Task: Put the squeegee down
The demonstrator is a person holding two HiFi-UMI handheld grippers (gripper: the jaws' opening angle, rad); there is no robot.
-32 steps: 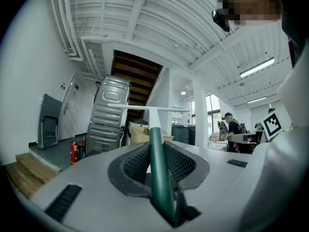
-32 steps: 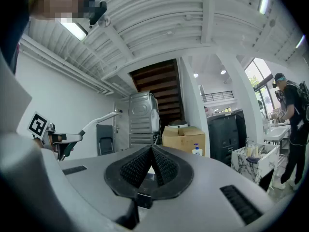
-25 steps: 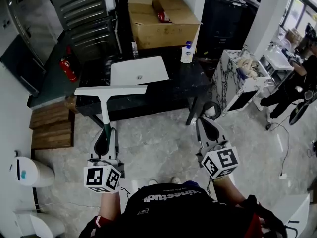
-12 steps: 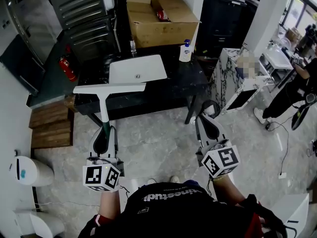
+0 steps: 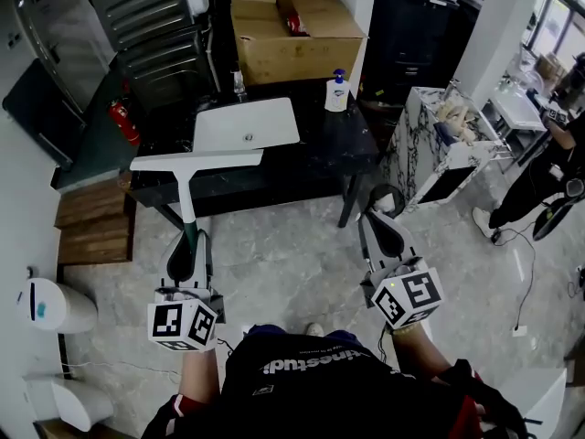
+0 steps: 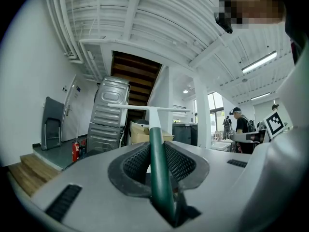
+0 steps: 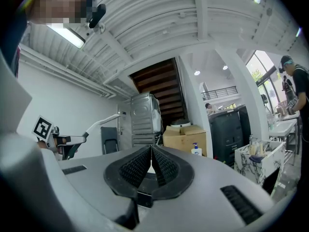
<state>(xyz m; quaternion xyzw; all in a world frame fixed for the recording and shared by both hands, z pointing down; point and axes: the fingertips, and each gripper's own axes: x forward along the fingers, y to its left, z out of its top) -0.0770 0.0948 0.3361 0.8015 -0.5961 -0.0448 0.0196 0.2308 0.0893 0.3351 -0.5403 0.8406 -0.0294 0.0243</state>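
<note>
The squeegee has a green handle (image 5: 189,233), a white stem and a long white blade (image 5: 196,161). My left gripper (image 5: 184,250) is shut on the handle and holds it level, with the blade hanging over the near left edge of the black table (image 5: 320,154). In the left gripper view the handle (image 6: 157,168) runs out between the ribbed pads, and the blade (image 6: 149,108) lies crosswise beyond them. My right gripper (image 5: 378,219) is shut with nothing in it, in the air short of the table's right end. In its own view the right gripper (image 7: 151,152) has its pads touching, and the squeegee (image 7: 104,121) shows far left.
On the table lie a white board (image 5: 245,123) and a soap bottle (image 5: 337,92). A cardboard box (image 5: 292,30) stands behind. Wooden steps (image 5: 87,231), a fire extinguisher (image 5: 123,122) and a white bin (image 5: 50,305) are at the left. A marble cabinet (image 5: 439,144) and a person (image 5: 558,172) are at the right.
Both grippers and the squeegee have shifted slightly, and the table now sits a little higher and further left in the head view. The grip on the handle is unchanged.
</note>
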